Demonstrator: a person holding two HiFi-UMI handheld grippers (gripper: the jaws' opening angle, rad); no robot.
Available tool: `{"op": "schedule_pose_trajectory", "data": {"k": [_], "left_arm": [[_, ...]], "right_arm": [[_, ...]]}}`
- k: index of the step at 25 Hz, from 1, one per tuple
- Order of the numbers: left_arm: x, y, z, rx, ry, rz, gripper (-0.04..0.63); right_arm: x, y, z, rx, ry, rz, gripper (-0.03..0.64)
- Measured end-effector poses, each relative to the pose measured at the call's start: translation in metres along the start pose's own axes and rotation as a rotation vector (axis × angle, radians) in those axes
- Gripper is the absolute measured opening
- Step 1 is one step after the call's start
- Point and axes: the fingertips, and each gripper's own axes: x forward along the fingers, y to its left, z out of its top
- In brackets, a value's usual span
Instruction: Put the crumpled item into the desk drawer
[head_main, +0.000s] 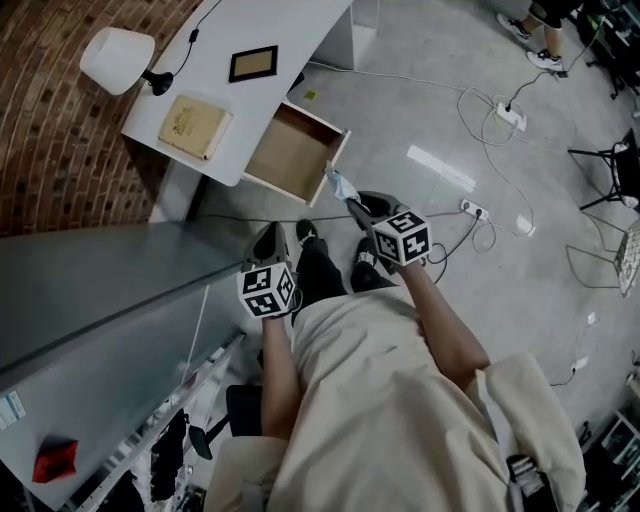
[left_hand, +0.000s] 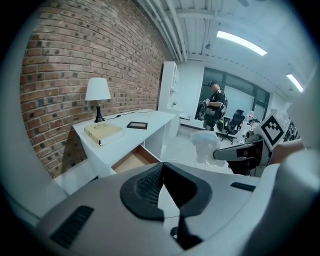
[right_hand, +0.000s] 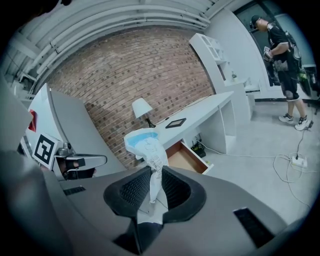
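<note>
Between the jaws of the right gripper (right_hand: 154, 172) sits the crumpled item (right_hand: 145, 145). It is white with a blue patch near the top and small print on it. The jaws pinch its thin lower end, and the rest sticks up past the tips.

From the head view, the crumpled item hangs in the air over the grey floor (head_main: 450, 100). It is just beside the front corner of the open drawer (head_main: 290, 155), not inside it. The drawer is pulled out from a white desk (head_main: 300, 30), and its wooden bottom is bare.

On the desk stand a white lamp (head_main: 117, 58), a tan book (head_main: 194, 126) and a dark picture frame (head_main: 253, 63). A brick wall (head_main: 50, 130) is next to the desk.

The left gripper (left_hand: 160, 170) is held lower, near the person's body. Its jaws are pressed together at the tips with nothing in them.

A white power strip (head_main: 510, 115) and cables lie on the floor, well apart from the desk. Another person (right_hand: 282, 55) stands far off in the room.
</note>
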Motion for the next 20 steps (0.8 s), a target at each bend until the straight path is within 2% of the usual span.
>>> {"op": "schedule_pose_trajectory", "data": {"k": [5, 10, 20], "left_arm": [[0.011, 0.014, 0.005, 0.003, 0.023, -0.006, 0.017], [0.031, 0.035, 0.03, 0.005, 0.028, -0.019, 0.017], [0.094, 0.063, 0.087, 0.05, 0.015, -0.139, 0.017]], "right_arm": [[0.018, -0.004, 0.007, 0.041, 0.003, -0.01, 0.092], [0.04, -0.005, 0.023, 0.062, 0.01, -0.025, 0.092], [0.076, -0.023, 0.063, 0.088, -0.018, -0.135, 0.092]]}}
